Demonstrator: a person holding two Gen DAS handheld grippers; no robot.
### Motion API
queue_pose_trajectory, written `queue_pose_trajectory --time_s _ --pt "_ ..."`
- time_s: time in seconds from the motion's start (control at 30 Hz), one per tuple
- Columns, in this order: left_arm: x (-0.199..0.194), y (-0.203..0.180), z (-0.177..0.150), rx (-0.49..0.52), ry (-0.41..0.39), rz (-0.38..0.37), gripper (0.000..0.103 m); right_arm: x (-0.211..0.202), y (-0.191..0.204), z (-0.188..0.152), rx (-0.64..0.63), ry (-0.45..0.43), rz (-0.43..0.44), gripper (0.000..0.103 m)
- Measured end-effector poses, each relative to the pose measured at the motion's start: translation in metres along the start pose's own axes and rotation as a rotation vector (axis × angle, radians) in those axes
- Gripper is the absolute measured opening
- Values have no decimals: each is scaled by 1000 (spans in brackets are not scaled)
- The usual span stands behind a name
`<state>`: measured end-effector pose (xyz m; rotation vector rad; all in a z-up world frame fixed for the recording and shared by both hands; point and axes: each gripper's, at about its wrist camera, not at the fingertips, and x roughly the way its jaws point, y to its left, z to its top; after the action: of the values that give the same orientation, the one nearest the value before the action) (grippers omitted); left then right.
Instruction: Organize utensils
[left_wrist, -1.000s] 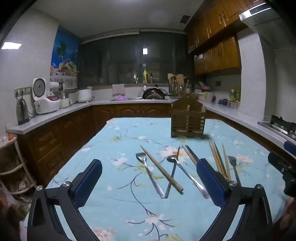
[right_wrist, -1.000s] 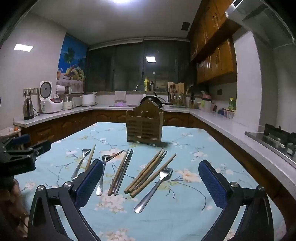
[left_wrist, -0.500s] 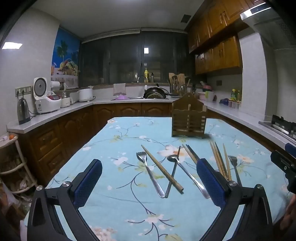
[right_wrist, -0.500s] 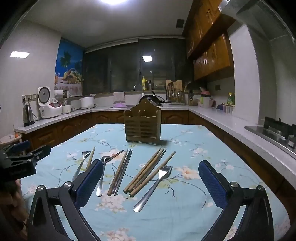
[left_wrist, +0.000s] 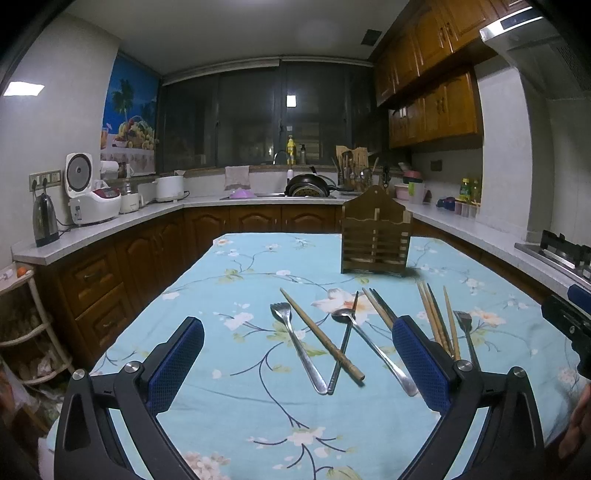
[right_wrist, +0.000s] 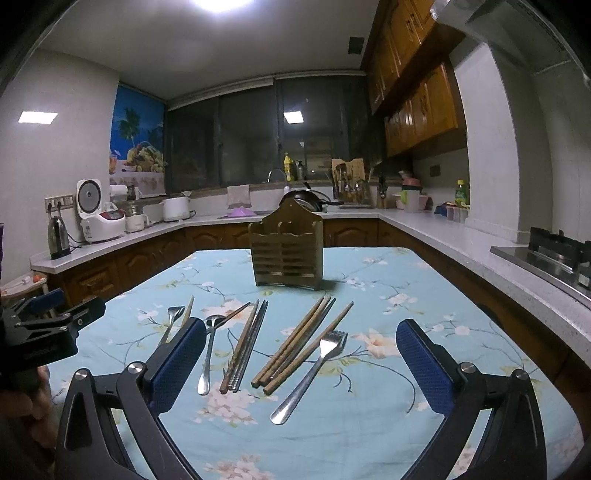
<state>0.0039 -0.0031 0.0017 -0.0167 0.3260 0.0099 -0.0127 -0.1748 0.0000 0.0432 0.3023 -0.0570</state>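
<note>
A wooden slatted utensil holder (left_wrist: 375, 236) stands upright at the far middle of the table; it also shows in the right wrist view (right_wrist: 286, 254). Before it lie a fork (left_wrist: 297, 345), a wooden chopstick (left_wrist: 319, 334), a spoon (left_wrist: 369, 345), dark chopsticks (right_wrist: 249, 345), several wooden chopsticks (right_wrist: 299, 345) and a second fork (right_wrist: 312, 371). My left gripper (left_wrist: 297, 363) is open and empty above the near table, over the left fork. My right gripper (right_wrist: 301, 365) is open and empty over the right fork and chopsticks.
The table has a light blue floral cloth (left_wrist: 258, 413). Kitchen counters run round it with a kettle (left_wrist: 44, 221), rice cooker (left_wrist: 90, 195) and a stove (right_wrist: 554, 254) at the right. Each gripper shows at the edge of the other's view.
The right gripper's view has tilted up and drawn slightly nearer the utensils. The left gripper has barely moved. Nothing on the table has moved.
</note>
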Motion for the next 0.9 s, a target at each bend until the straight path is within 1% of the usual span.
queue_pose_trajectory --time_s 0.27,0.9 --pt "2 -1 -1 -4 4 -7 102 -1 3 5 -2 1 5 103" --pt "2 1 0 -7 5 -7 102 0 4 2 -2 0 6 103"
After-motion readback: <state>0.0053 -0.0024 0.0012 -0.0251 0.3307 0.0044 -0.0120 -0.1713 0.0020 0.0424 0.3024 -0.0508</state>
